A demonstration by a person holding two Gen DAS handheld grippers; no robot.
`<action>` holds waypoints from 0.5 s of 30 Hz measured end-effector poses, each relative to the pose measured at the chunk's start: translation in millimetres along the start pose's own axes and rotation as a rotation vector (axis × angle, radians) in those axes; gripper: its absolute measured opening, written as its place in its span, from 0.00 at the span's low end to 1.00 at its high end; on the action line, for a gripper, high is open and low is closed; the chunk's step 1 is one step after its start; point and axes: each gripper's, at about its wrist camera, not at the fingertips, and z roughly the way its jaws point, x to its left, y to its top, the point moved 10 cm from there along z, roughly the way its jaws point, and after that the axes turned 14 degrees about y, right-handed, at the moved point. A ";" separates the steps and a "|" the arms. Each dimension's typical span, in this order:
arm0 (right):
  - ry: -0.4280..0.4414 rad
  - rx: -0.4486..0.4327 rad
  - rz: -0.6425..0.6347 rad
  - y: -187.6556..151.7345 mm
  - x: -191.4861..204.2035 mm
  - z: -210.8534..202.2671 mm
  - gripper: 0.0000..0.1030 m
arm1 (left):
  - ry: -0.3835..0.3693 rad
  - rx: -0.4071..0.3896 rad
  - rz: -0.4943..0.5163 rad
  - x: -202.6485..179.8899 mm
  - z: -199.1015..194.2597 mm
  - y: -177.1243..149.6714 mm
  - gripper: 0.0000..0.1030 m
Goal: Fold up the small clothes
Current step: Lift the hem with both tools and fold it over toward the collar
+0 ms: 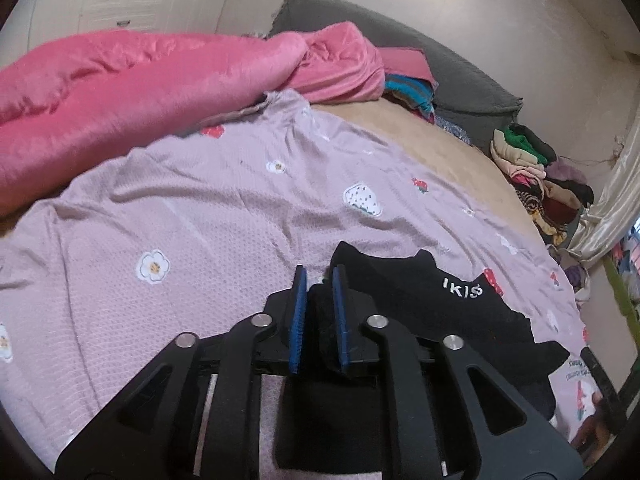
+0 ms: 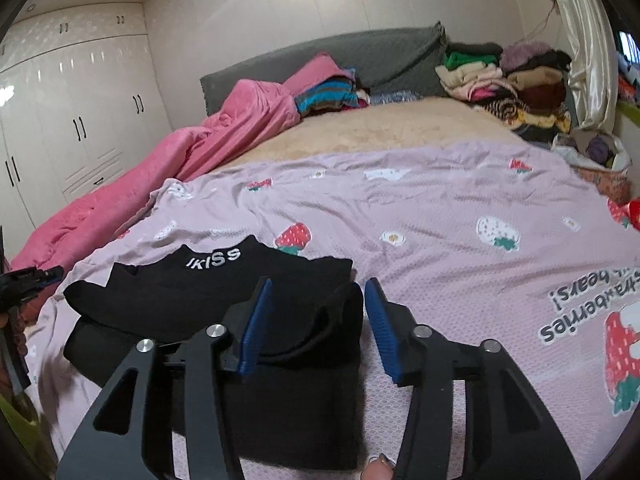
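Note:
A small black garment (image 2: 208, 296) with white "IKISS" lettering on its collar lies partly folded on the lilac strawberry-print sheet (image 2: 440, 208). It also shows in the left wrist view (image 1: 432, 304). My left gripper (image 1: 320, 276) is shut on a bunched edge of the black garment, with fabric pinched between the blue pads (image 1: 298, 320). My right gripper (image 2: 318, 288) is open, its jaws set over the garment's right edge with black cloth between them but not clamped. The left gripper also shows at the left edge of the right wrist view (image 2: 32, 280).
A pink quilt (image 1: 120, 92) is heaped along the bed's left side. Piles of folded clothes (image 2: 504, 80) sit by the grey headboard (image 2: 360, 56) and the curtain. White wardrobes (image 2: 72, 120) stand at the left. The tan mattress cover (image 2: 380, 128) lies beyond the sheet.

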 end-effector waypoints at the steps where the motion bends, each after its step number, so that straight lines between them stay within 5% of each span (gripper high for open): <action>1: 0.004 -0.002 -0.013 -0.3 4.4 -2.2 0.46 | 0.000 -0.007 0.007 -1.8 -3.0 -1.6 0.16; 6: 0.039 0.019 -0.077 -8.2 28.3 -8.7 0.50 | -0.015 -0.023 0.074 -17.4 -16.6 -22.3 0.28; 11: 0.042 0.072 -0.132 -24.8 43.8 -8.9 0.55 | -0.020 0.011 0.171 -32.0 -16.4 -54.8 0.27; 12: 0.046 0.085 -0.135 -28.8 45.5 -7.6 0.54 | -0.016 0.024 0.193 -33.7 -13.9 -63.0 0.20; 14: 0.058 0.132 -0.145 -40.5 49.7 -2.1 0.27 | 0.005 0.052 0.230 -34.5 -5.5 -77.7 0.06; 15: 0.056 0.148 -0.152 -45.1 51.3 -0.2 0.22 | 0.014 0.062 0.239 -33.9 -2.1 -83.1 0.04</action>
